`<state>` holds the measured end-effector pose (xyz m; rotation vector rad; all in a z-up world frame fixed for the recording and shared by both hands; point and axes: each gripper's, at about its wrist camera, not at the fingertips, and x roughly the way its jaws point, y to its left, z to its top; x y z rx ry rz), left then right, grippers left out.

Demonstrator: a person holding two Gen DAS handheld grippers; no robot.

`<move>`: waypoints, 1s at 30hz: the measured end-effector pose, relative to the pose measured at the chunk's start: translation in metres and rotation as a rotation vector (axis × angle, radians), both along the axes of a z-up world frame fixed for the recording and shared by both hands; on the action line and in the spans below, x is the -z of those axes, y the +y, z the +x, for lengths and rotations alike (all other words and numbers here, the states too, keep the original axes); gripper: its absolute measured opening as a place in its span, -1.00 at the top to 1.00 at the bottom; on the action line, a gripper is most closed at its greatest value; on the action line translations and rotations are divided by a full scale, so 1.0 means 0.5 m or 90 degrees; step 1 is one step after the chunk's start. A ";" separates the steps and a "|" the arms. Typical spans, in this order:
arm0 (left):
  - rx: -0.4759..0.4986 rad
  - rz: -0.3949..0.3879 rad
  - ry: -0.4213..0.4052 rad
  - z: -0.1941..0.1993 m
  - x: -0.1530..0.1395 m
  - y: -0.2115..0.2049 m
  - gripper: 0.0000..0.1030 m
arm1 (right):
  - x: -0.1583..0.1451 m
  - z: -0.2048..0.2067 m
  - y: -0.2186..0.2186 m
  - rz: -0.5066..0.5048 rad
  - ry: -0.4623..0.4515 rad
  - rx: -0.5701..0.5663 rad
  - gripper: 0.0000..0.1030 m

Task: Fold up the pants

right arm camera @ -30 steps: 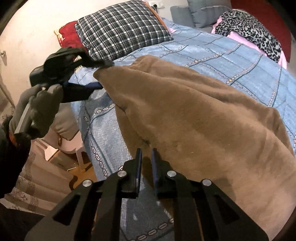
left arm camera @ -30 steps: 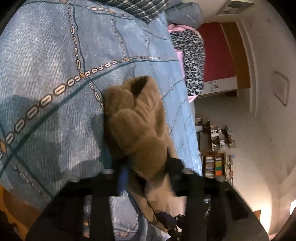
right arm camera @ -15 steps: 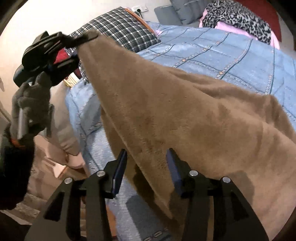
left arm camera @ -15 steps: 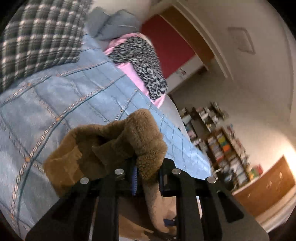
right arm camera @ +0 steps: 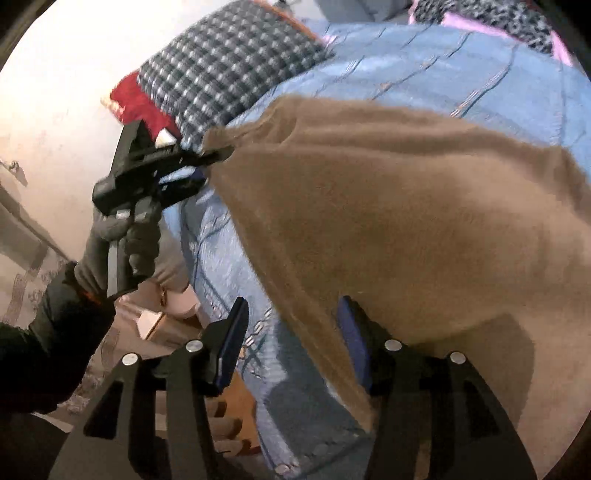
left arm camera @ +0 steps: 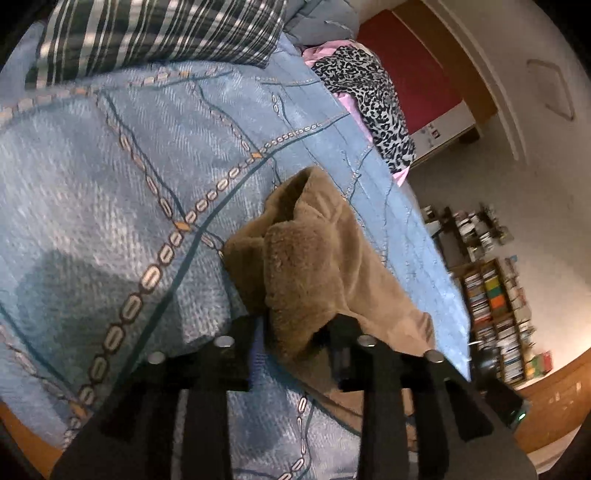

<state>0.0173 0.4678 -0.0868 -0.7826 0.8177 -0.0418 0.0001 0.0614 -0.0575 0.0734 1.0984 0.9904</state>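
Observation:
The brown fleece pants lie across the blue patterned bedspread. In the left wrist view a bunched end of the pants sits between the fingers of my left gripper, whose jaws stand apart around the fabric. The right wrist view shows the left gripper at the corner of the pants, held by a gloved hand. My right gripper is open, with the hanging edge of the pants between its spread fingers.
A plaid pillow lies at the head of the bed, with a red cushion beside it. A leopard-print cloth lies on the far side. Bookshelves stand past the bed edge. Wooden floor shows below.
My left gripper has spread its jaws and lowered the pants end to the bedspread. My right gripper has opened wider.

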 end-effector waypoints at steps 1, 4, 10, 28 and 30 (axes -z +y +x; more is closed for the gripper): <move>-0.011 0.036 0.012 -0.001 -0.015 -0.002 -0.08 | -0.008 0.007 -0.020 0.003 -0.006 0.021 0.00; -0.026 0.117 0.009 -0.005 -0.059 -0.015 -0.15 | -0.029 0.041 -0.088 0.003 -0.027 0.090 0.00; -0.010 0.165 -0.034 0.003 -0.130 -0.072 -0.17 | -0.056 0.151 -0.237 -0.006 -0.054 0.244 0.00; 0.337 0.169 -0.069 0.095 -0.097 -0.513 -0.25 | 0.058 0.371 -0.209 -0.110 -0.014 0.266 0.41; 0.376 0.162 -0.050 0.086 -0.072 -0.552 -0.25 | 0.064 0.375 -0.196 -0.130 -0.025 0.257 0.74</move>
